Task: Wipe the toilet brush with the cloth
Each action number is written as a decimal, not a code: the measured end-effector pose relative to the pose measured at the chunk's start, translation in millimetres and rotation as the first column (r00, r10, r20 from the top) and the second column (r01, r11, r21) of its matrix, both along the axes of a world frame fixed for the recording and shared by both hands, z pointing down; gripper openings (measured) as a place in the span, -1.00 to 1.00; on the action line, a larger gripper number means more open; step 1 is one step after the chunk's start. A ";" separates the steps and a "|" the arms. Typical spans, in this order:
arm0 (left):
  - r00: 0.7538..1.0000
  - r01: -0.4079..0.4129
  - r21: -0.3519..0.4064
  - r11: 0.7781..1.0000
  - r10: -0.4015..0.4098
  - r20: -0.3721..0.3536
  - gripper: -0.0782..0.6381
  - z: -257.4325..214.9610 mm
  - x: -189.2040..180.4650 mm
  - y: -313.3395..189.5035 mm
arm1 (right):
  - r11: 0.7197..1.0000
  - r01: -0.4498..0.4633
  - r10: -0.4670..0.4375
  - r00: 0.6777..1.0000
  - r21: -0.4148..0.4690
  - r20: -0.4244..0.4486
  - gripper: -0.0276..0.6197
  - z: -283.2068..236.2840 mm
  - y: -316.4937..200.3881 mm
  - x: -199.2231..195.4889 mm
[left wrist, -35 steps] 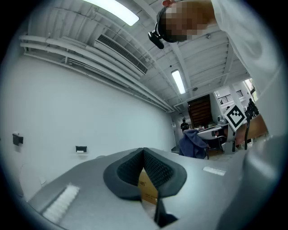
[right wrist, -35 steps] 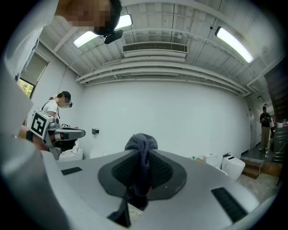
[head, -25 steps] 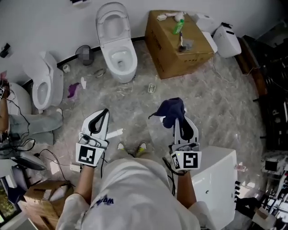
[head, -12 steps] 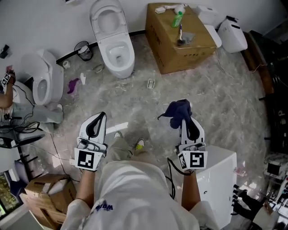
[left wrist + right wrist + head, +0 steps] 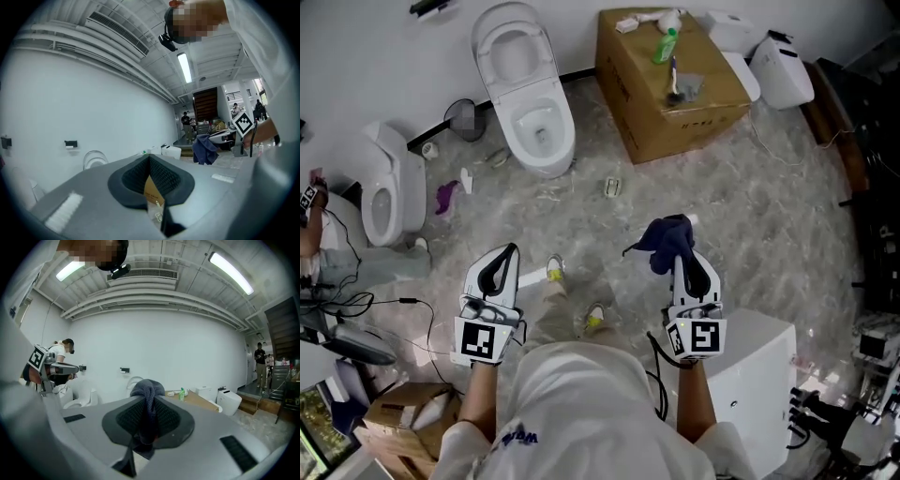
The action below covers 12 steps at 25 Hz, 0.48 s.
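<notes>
left claw (image 5: 508, 249) — closed, empty | right claw (image 5: 682, 255) — clamped on dark cloth (image 5: 661, 240)

Landmark: cardboard box (image 5: 670, 89) stood by the wall, its top crowded with a green bottle (image 5: 666, 45) and other bits.
Left of box: toilet (image 5: 530, 103) blocked that side, narrow gap between.
Near side of box: floor (image 5: 750, 216) lay wide open, with one small scrap (image 5: 612, 187).
Right of box: white fixtures (image 5: 783, 70) packed the corner.
Well short of box: white cabinet (image 5: 750, 375) hemmed the right gripper (image 5: 680, 253) on its outer side.

Person had on a white tee (image 5: 581, 403) with blue lettering; left gripper (image 5: 510, 250) and right gripper (image 5: 682, 253) were white, black-lined, with checkered marker cubes (image 5: 481, 339).
</notes>
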<state>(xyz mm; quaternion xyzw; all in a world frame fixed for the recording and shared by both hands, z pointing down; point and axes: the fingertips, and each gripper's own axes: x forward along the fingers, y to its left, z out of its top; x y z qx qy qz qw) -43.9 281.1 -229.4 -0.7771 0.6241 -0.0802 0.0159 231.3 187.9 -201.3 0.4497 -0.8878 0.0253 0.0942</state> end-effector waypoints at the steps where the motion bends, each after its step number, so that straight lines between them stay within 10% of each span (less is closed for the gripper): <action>1: 1.000 -0.005 -0.008 1.000 0.005 -0.010 -0.79 4.0 -9.6 -11.9 | 1.000 -0.018 0.018 1.000 -0.006 -0.010 -0.76 2.8 -8.1 -7.0; 12: 0.984 -0.131 -0.108 0.985 0.116 -0.135 -0.79 102.4 -89.0 -157.4 | 0.991 -0.120 0.112 0.987 -0.062 -0.117 -0.76 61.3 -90.6 -87.4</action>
